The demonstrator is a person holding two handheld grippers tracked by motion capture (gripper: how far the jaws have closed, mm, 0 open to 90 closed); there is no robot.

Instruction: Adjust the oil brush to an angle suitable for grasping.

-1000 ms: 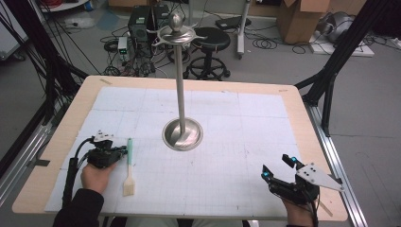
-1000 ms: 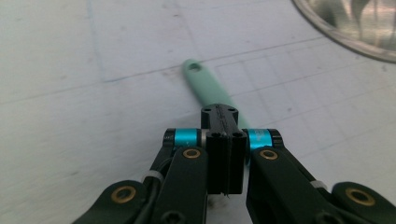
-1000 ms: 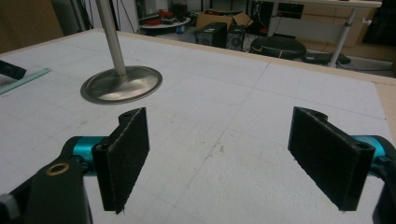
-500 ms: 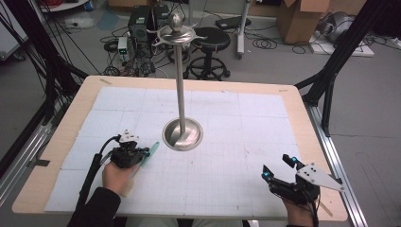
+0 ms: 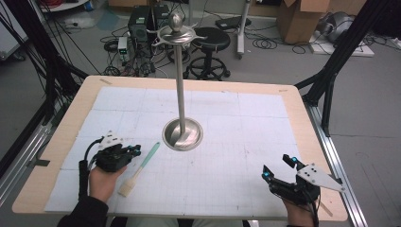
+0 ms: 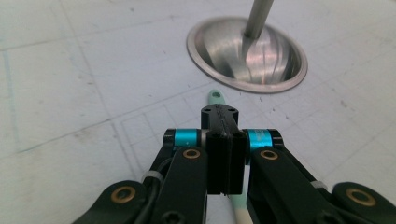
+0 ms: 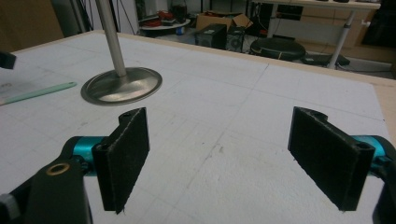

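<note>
One brush (image 5: 142, 165), with a mint-green handle and a pale head, is laid slantwise on the near left part of the table (image 5: 71, 118). Its head is turned towards the near edge and its handle end towards the base of the metal stand (image 5: 182, 135). It is seen just right of the left gripper (image 5: 136, 150). In the left gripper view the handle (image 6: 215, 97) is seen running behind the black jaws of that gripper (image 6: 219, 116). The jaws are pressed together with no gap shown; whether the handle is pinched cannot be told. The right gripper (image 5: 275, 166) is held at the near right corner, well apart from the brush, with its jaws spread wide and nothing between them.

The tabletop is covered by a white gridded mat (image 5: 236, 123) within a bare wooden rim. The stand's round dished base is set near the middle of the mat, and its pole rises upright to a hooked top. Beyond the far edge, a grey floor is seen with a black stool (image 5: 210, 40), black equipment cases (image 5: 142, 28), cables and a cardboard box (image 5: 298, 19).

A second ago the brush was lined up almost straight from near to far; now it is slanted. Half a second ago the left gripper was seen farther right, closer to the stand base. The right gripper is unchanged.
</note>
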